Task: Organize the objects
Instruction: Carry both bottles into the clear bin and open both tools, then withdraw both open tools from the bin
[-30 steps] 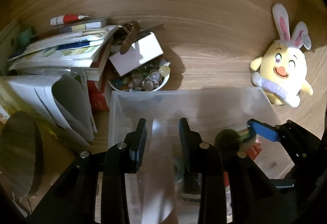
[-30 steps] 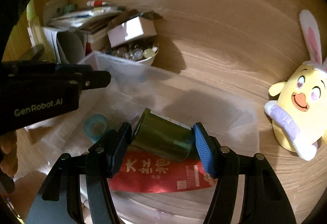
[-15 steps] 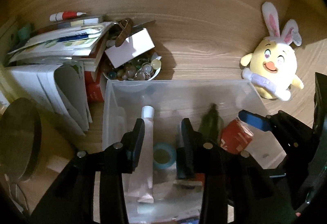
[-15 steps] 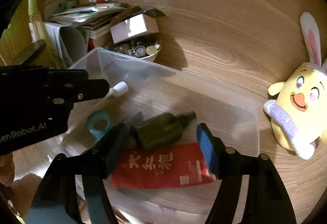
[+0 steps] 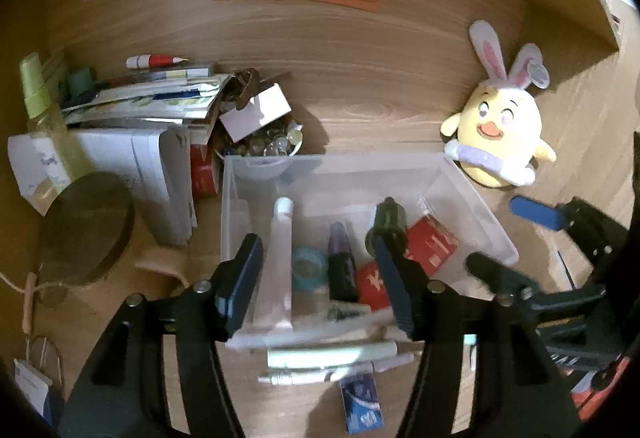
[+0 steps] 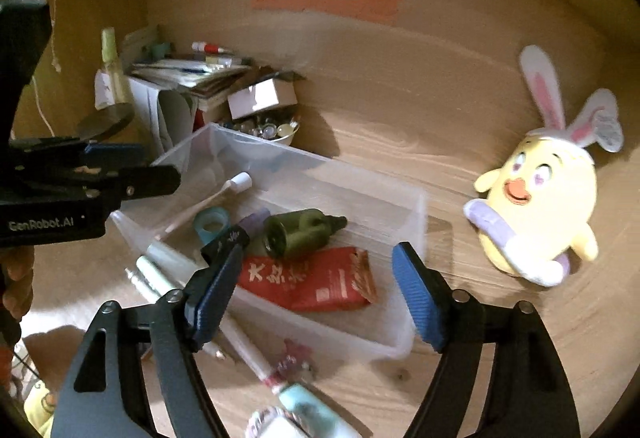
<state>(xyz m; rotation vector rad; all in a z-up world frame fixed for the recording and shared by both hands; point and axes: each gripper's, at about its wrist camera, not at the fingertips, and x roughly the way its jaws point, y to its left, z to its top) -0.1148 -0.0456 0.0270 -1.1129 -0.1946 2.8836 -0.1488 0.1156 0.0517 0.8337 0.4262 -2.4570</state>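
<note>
A clear plastic bin [image 5: 472, 194] [image 6: 416, 222] sits on the wooden desk. Inside lie a dark green bottle [image 6: 300, 232] [image 5: 387, 222], a red packet [image 6: 312, 278] [image 5: 430, 244], a white tube [image 5: 279, 250] [image 6: 208, 202], a blue tape roll [image 5: 309, 265] [image 6: 211, 224] and a dark purple-capped bottle [image 5: 341, 266]. My left gripper [image 5: 320, 286] is open and empty above the bin's near side. My right gripper [image 6: 316, 294] is open and empty above the bin's near edge; it also shows in the left wrist view [image 5: 520, 238].
A yellow bunny plush [image 5: 500, 134] [image 6: 540, 206] stands right of the bin. A bowl of marbles [image 5: 264, 148], a white box [image 5: 256, 112] and stacked books [image 5: 136, 106] stand left. Tubes, pens and a blue packet [image 5: 362, 402] lie before the bin. A dark disc [image 5: 86, 226] lies left.
My right gripper opened and let go of the green bottle, which now lies in the bin. Both grippers pulled back and up; the left one opened wider.
</note>
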